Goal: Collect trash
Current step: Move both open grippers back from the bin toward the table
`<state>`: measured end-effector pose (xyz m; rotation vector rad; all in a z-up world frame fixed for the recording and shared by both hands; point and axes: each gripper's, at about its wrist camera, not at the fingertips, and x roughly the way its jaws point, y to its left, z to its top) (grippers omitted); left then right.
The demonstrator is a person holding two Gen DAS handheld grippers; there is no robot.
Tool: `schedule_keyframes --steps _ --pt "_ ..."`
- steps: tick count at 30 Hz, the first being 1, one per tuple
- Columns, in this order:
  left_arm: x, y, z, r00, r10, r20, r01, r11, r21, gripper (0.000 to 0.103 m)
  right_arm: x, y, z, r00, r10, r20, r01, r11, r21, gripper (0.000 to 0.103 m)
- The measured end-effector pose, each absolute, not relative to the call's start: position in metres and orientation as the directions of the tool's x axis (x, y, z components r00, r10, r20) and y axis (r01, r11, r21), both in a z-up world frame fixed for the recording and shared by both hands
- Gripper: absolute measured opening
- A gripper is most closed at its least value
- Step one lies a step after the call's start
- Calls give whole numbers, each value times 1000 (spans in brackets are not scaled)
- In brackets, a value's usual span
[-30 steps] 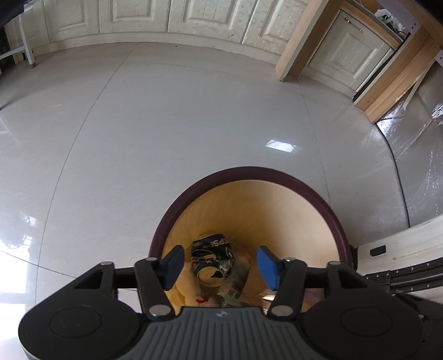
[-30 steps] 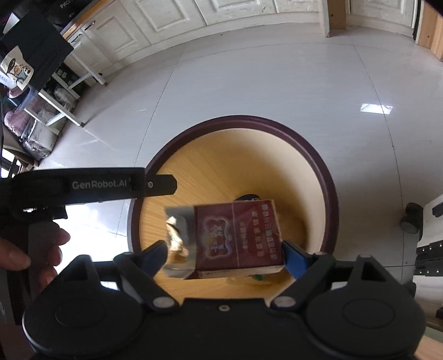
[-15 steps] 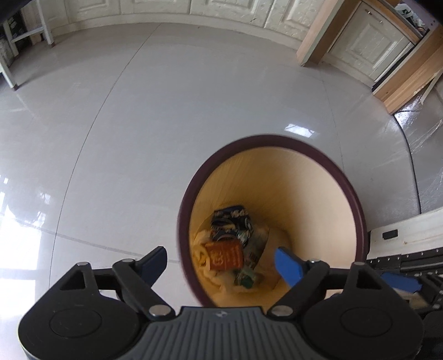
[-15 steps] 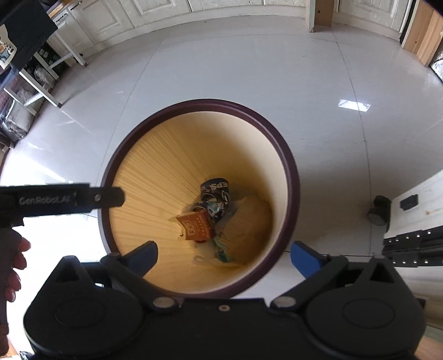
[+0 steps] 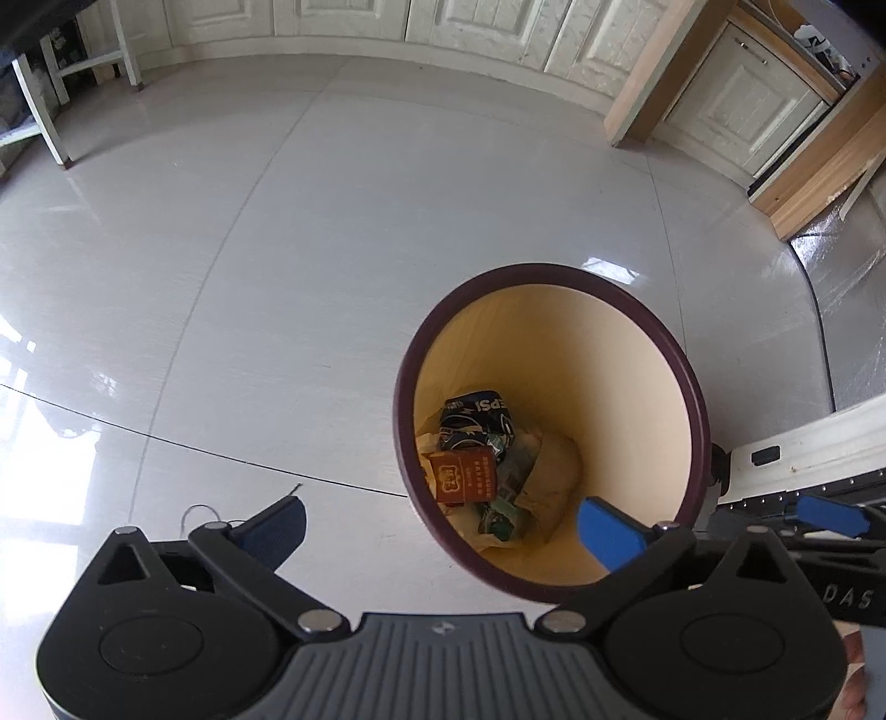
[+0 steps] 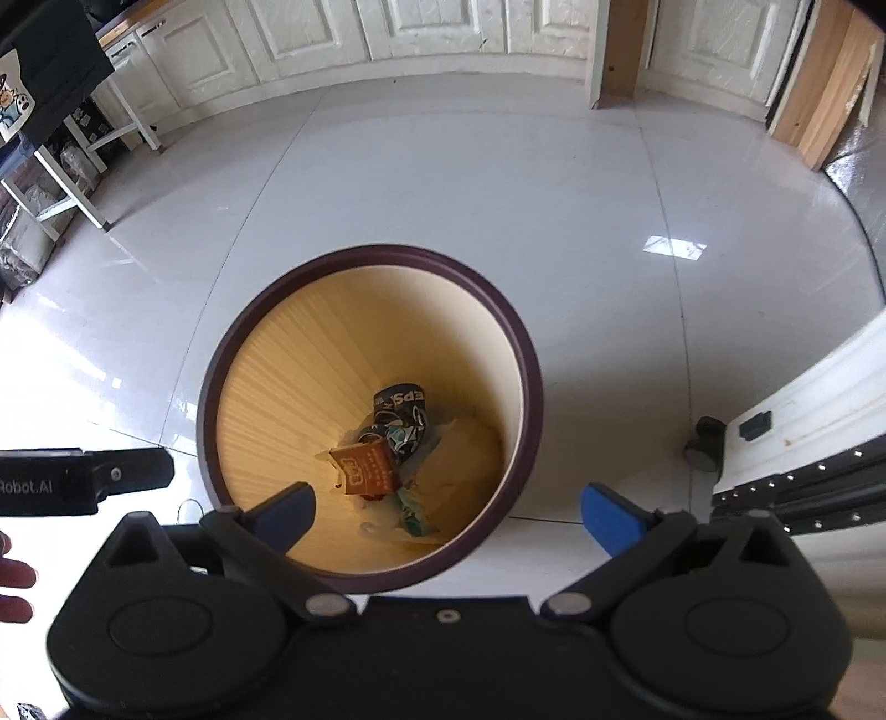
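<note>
A glossy pale grey tiled floor (image 5: 288, 232) spreads across the room, with bright patches of light on it and thin dark joints between the tiles. Cream panelled cabinet doors (image 6: 459, 27) line the far wall. A light wooden upright post (image 5: 642, 72) stands against them to the right. To the left stands a white metal-legged rack (image 6: 66, 183) with bundled goods under it. A small black castor wheel (image 6: 704, 443) sits beneath a white framed unit (image 6: 814, 421) at right.

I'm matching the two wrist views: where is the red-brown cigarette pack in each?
Left wrist: the red-brown cigarette pack lies right of centre, low in the bin.
Right wrist: the pack lies left of centre, low.
Shared landmark: the crushed dark blue Pepsi can just above it.
</note>
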<state>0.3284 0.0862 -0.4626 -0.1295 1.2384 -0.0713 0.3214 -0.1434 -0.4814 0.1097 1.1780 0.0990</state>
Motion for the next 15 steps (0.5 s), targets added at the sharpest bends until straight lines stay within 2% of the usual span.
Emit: schedule_keyframes --steps 15 --pt "281 81 -399 406 -100 -909 -11 993 -114 103 280 -153 -411 467 93 -879 26 993 119 103"
